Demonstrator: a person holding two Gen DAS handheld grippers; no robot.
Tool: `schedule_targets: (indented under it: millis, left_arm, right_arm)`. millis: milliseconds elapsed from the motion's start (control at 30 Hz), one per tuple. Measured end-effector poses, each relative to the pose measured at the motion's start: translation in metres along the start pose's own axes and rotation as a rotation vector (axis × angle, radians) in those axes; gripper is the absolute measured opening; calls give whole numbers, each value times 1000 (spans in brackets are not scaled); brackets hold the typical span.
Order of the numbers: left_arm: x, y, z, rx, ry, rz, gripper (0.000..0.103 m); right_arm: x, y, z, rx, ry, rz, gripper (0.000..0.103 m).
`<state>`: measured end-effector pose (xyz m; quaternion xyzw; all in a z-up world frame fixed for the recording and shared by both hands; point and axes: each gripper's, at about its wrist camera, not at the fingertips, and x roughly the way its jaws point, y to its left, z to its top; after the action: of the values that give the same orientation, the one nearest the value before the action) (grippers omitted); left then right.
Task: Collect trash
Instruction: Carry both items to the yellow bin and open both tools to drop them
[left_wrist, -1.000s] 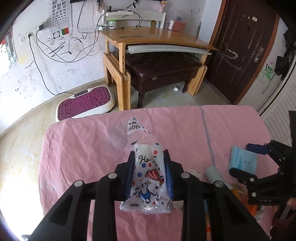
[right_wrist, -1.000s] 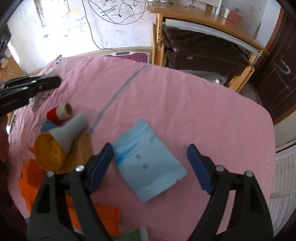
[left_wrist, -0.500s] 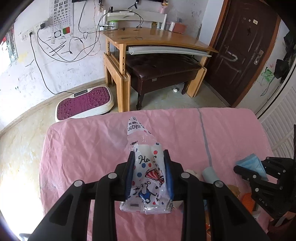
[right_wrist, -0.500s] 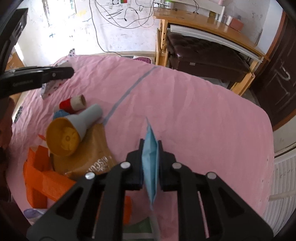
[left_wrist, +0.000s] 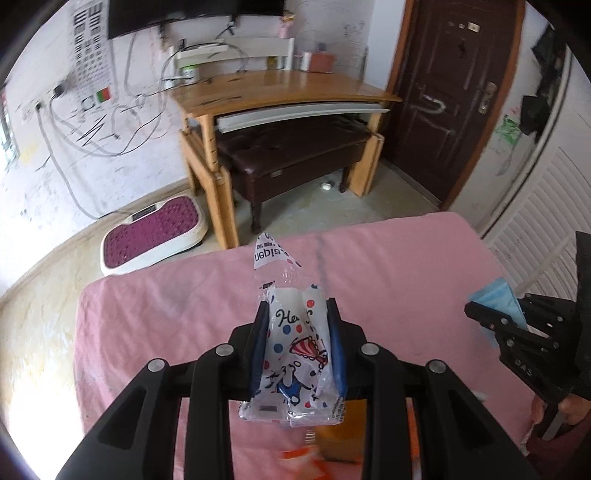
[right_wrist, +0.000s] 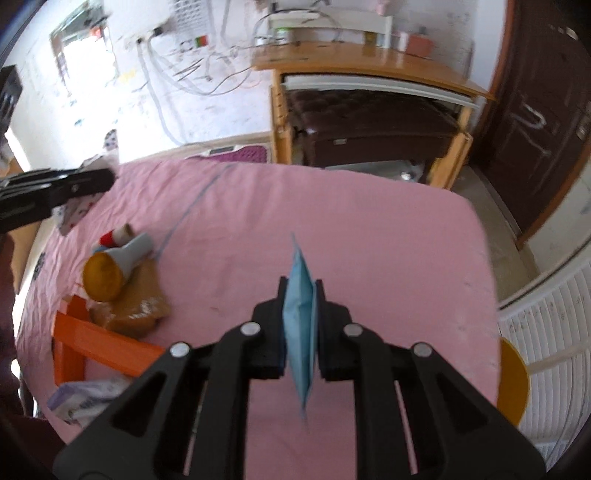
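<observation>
We hold two bits of trash, both lifted clear of the pink cloth (right_wrist: 369, 236). Left gripper (left_wrist: 297, 306): jaws clamped on the printed wrapper (left_wrist: 295, 343), long axis running along the fingers, clear torn end poking fwd past the tips. Right gripper (right_wrist: 300, 284): jaws pinched tight on the blue packet (right_wrist: 300, 317), held edge-on, long axis also fwd-back, tip pointing away from us.

Only the right view shows the rest of the litter on the cloth's left side: grey cone w/ yellow mouth (right_wrist: 114, 264), red-and-tan tube (right_wrist: 114, 234), brown pouch (right_wrist: 136, 306), orange box (right_wrist: 92, 339). Left view gives just an orange blur at the bottom, but shows the packet's flat blue face beside the right gripper.
</observation>
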<state>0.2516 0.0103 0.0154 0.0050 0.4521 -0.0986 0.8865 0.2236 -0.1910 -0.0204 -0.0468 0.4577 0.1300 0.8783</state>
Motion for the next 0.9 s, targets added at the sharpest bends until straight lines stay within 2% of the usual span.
schedule_targets:
  millis: [500, 900]
  left_arm:
    - [-2, -168, 16, 180, 3, -97, 25]
    - [21, -310, 2, 349, 46, -144, 25]
  right_arm:
    - [-39, -137, -52, 244, -89, -95, 12]
    - [-19, -222, -107, 438, -60, -157, 12]
